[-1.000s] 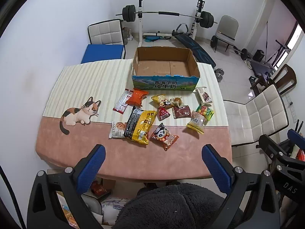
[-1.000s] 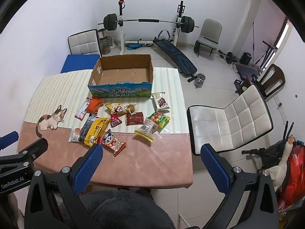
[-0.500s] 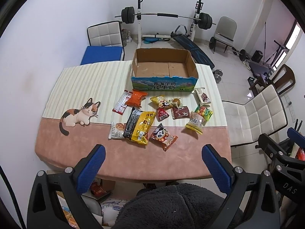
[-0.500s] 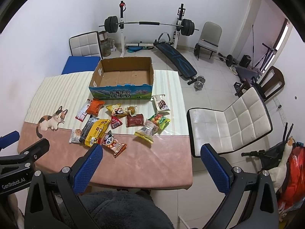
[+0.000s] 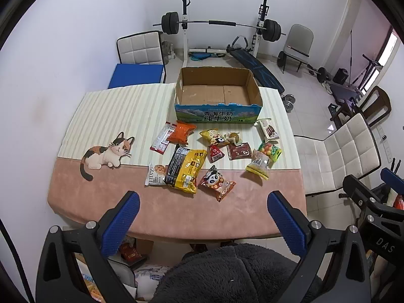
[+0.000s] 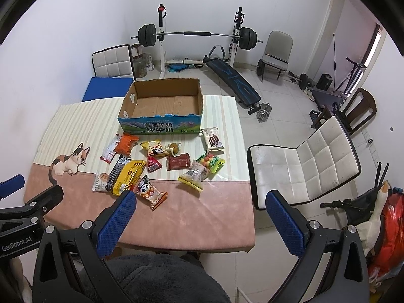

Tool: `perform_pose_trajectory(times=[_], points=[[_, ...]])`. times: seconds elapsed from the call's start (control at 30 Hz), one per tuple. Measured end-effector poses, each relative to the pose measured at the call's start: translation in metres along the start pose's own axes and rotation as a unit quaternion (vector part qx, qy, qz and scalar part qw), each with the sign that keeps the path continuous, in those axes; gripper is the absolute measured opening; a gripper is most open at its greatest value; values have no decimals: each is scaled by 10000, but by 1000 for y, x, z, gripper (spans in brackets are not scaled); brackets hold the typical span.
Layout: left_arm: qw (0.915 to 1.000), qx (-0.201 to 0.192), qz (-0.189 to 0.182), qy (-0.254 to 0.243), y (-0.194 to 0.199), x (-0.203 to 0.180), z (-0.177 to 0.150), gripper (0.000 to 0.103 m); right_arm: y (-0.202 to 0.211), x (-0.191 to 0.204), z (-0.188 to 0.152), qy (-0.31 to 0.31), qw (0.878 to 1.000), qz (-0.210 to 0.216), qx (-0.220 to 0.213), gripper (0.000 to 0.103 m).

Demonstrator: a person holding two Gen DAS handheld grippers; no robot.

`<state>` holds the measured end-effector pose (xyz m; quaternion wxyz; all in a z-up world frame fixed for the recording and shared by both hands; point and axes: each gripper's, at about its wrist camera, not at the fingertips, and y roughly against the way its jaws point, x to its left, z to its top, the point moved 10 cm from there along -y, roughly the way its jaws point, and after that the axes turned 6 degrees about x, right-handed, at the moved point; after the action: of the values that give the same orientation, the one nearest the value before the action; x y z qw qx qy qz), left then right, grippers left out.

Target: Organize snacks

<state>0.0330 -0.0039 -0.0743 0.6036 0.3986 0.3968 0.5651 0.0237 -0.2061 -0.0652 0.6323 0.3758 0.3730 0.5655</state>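
The snacks lie in a messy bunch on the table, just in front of the open cardboard box, and the box has nothing in it. The big yellow bag and the panda pack are the ones farthest from the box. The left gripper and the right gripper hang in the air far back from the box, fingers spread wide, holding nothing.
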Motion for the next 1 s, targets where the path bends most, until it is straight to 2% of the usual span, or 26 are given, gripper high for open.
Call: perform_pose_trajectory(times=[0.57,1.0], points=[[10000,-71,34,-23,2,-6,-2,103,3,-1,13,-34,9999,70,-72,103],[10000,-75,34,-28,2,-6,0,103,1,-5,10,-15,9999,102,-74,103]])
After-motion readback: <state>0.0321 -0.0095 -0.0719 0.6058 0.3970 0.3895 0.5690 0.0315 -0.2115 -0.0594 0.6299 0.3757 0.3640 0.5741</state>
